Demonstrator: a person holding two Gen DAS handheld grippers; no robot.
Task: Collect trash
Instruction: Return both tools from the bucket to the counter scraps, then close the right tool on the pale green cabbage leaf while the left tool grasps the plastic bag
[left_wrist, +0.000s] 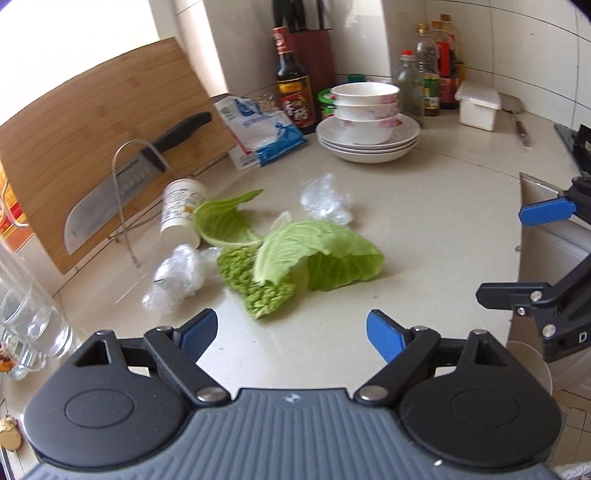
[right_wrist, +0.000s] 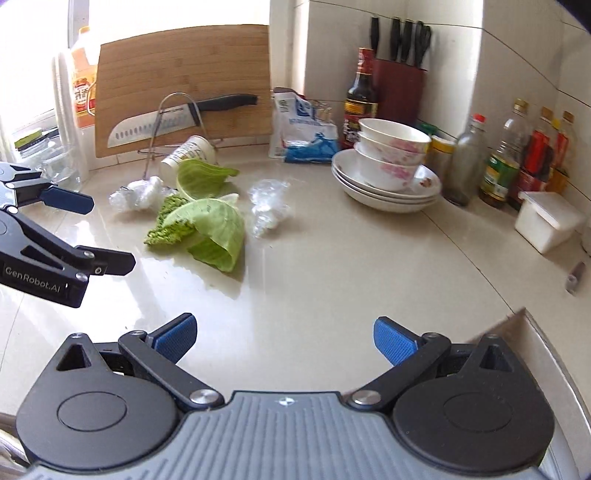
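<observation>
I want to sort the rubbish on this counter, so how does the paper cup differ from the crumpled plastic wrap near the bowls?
The paper cup is opaque white with printing; the crumpled plastic wrap is clear and unprinted. The cup keeps its shape, tipped on its side against a cabbage leaf; the wrap is a shapeless wad lying apart from the leaves. The cup lies by the knife rack; the wrap lies nearer the stacked bowls. Both rest on the counter, held by no gripper.

Ahead and left of the tongs, a cutting board (left_wrist: 107, 122) leans on the wall — a knife (left_wrist: 122, 184) racked before it. Farther ahead stand stacked bowls (left_wrist: 367, 107) on plates, a soy bottle (left_wrist: 291, 85) and a knife block (left_wrist: 314, 55); condiment bottles (left_wrist: 432, 74) crowd the right corner.
</observation>
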